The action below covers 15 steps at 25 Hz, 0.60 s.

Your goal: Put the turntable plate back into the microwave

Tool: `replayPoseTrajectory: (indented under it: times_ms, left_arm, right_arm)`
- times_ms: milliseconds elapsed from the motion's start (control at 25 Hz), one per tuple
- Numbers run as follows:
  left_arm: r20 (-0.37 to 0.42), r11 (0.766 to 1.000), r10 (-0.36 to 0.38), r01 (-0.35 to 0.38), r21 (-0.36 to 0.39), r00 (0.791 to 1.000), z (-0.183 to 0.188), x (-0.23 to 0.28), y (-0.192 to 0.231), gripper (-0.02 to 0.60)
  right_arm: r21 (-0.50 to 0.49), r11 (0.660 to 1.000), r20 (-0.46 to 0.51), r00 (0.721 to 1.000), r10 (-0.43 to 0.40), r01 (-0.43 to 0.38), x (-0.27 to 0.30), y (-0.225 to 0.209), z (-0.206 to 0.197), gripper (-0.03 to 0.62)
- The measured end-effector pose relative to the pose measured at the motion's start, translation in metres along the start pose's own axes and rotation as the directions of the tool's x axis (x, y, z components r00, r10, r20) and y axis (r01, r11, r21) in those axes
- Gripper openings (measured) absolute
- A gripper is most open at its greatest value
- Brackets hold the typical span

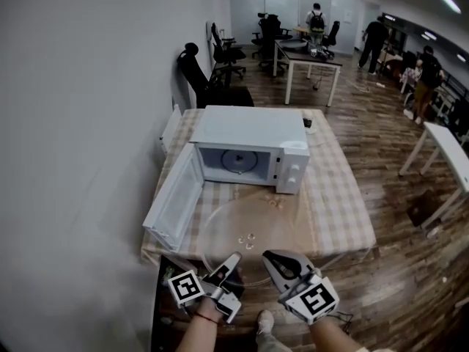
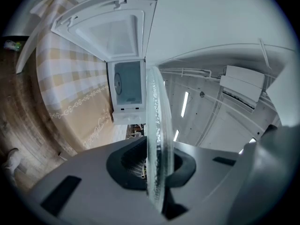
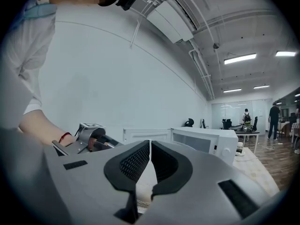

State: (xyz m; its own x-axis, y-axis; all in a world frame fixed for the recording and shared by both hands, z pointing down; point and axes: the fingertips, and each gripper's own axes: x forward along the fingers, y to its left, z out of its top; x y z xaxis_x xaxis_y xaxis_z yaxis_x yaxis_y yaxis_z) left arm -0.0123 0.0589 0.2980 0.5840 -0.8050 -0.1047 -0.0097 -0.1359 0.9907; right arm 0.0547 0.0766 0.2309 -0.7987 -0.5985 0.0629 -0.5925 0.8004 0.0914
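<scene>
Nearest, left gripper [image 1: 231, 261] clamps the glass turntable plate [image 1: 242, 233] by its near rim; right gripper [image 1: 271, 259] pinches that rim alongside. The plate hangs above the table [image 1: 338, 196], before the open microwave [image 1: 253, 130]. It is probably heavy, rigid, slick and breakable, so two firm rim grips suit it.

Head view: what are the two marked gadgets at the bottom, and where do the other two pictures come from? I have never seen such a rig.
There is no robot here. A person holds a gripper in each hand, and the marked cubes are part of them. The head view comes from a camera on the person's head, looking down. The other two pictures come from a camera on each gripper, looking along its jaws. On the table stands a white microwave with its door open. The left gripper and the right gripper are each shut on the near rim of a glass plate, held in front of the microwave.
</scene>
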Motion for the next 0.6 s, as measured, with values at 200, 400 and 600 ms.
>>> replayPoseTrajectory:
  times_ms: [200, 400, 600]
  left_arm:
    - [0.002, 1.0, -0.017, 0.017, -0.007, 1.0, 0.022, 0.029, 0.02, 0.015]
    - [0.016, 1.0, -0.022, 0.022, -0.008, 1.0, 0.044, 0.051, 0.04, 0.015]
    - [0.029, 1.0, -0.019, 0.019, -0.009, 0.999, 0.058, 0.065, 0.056, 0.015]
  right_arm:
    - [0.003, 1.0, -0.002, 1.0, 0.022, -0.022, 0.026, -0.027, -0.018, 0.034]
    - [-0.036, 0.999, -0.016, 1.0, 0.026, -0.027, 0.051, -0.047, -0.033, 0.034]
    - [-0.024, 0.999, -0.013, 1.0, 0.025, -0.025, 0.068, -0.064, -0.047, 0.034]
